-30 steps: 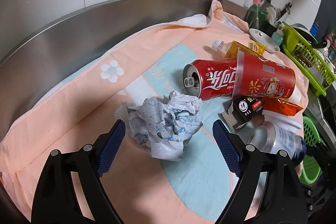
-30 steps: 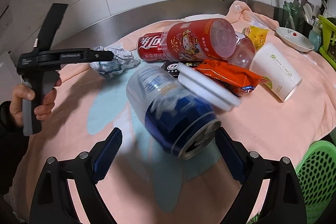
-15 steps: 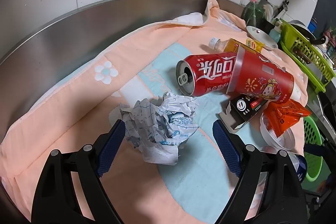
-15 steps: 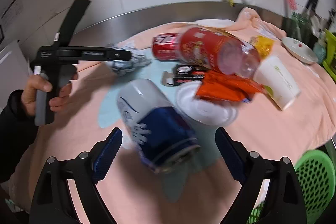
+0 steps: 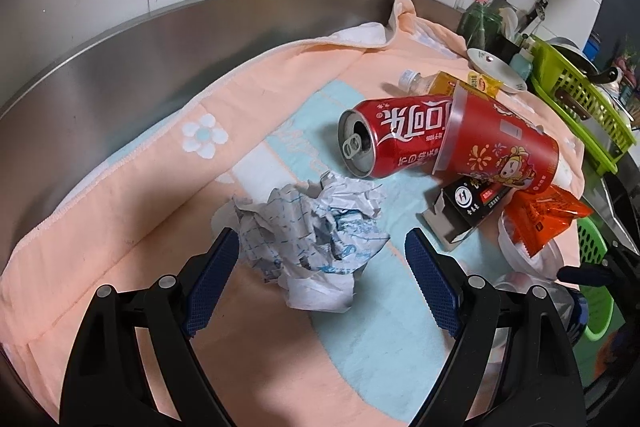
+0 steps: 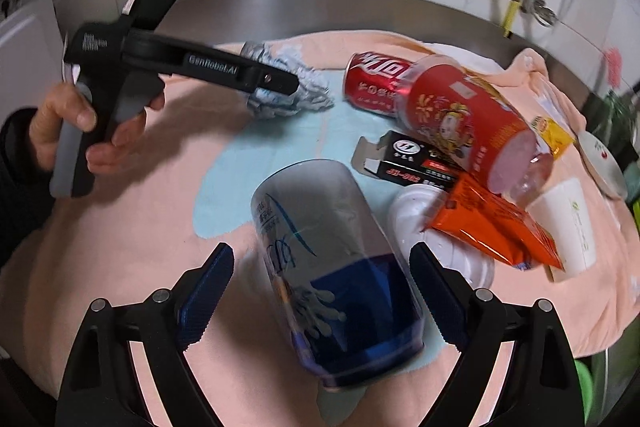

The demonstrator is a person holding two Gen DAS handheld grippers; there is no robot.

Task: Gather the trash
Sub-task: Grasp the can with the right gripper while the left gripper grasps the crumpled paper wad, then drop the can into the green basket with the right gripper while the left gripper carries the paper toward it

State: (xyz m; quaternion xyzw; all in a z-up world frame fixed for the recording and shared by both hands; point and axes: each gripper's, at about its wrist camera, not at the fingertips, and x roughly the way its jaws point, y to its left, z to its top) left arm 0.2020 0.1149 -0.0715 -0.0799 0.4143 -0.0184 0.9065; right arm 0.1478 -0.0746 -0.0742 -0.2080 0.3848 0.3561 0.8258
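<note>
Rolled since a second ago, the right gripper stands wide around the blue-and-silver can, its pads apart from it. Wide too, the left gripper straddles the crumpled paper.

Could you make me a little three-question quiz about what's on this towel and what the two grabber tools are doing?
1. True or false: the left gripper is clamped shut on the crumpled paper.
2. What lies between the open fingers of the right gripper? A) the red cola can B) the silver and blue can C) the white paper cup
3. Fill in: the orange snack packet lies partly on a white plastic ____.

Key:
1. False; its jaws stand open, with the paper between and just ahead of them.
2. B
3. lid
</note>
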